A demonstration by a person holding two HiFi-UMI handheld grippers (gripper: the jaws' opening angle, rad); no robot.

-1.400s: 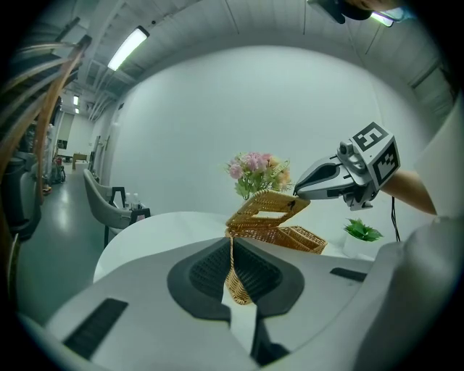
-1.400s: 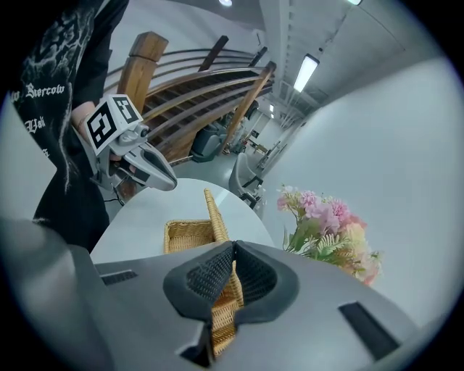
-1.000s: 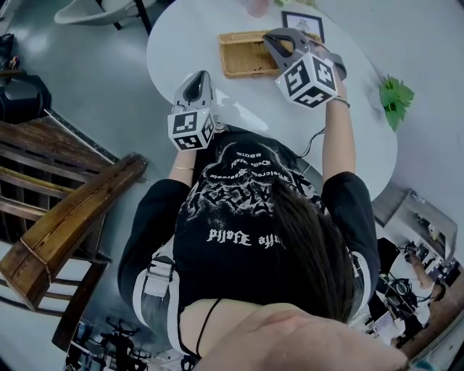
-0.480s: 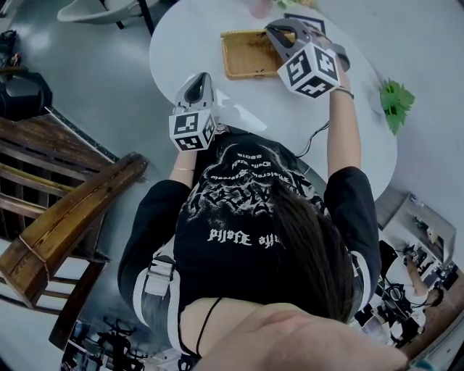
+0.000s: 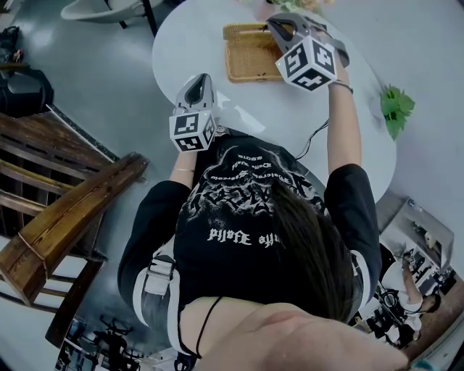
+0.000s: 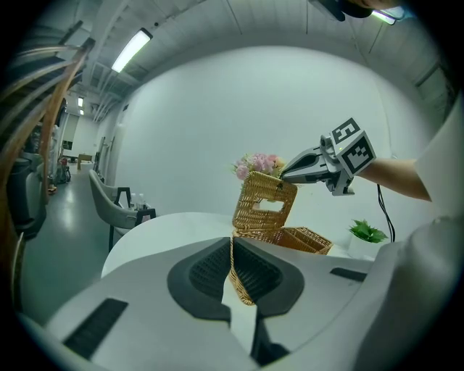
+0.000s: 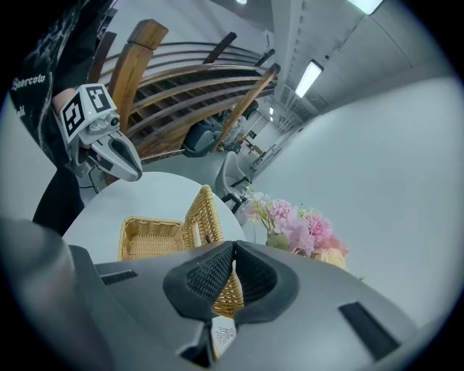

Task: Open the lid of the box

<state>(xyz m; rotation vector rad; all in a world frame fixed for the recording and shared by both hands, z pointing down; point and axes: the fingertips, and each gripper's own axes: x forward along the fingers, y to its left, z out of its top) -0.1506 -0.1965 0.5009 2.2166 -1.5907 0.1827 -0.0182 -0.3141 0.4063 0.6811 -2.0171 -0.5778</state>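
The wicker box (image 5: 251, 64) lies open on the round white table (image 5: 304, 123). Its lid (image 5: 243, 31) stands up at the far side. My right gripper (image 5: 278, 23) is shut on the lid's top edge; in the left gripper view its tip (image 6: 285, 174) pinches the upright lid (image 6: 264, 205) above the box (image 6: 301, 239). In the right gripper view, wicker of the lid (image 7: 205, 217) runs between the closed jaws (image 7: 233, 252). My left gripper (image 5: 196, 80) hovers at the table's near edge, apart from the box, jaws (image 6: 232, 243) shut and empty.
Pink flowers (image 7: 297, 224) stand just behind the lid. A small green plant (image 5: 396, 106) sits at the table's right edge. A wooden chair (image 5: 65, 217) stands to the left of the person, and a grey chair (image 5: 94, 11) lies beyond the table.
My right gripper has moved away from me and carried the lid's edge with it, so the lid has swung further up and back. The left gripper has stayed put.
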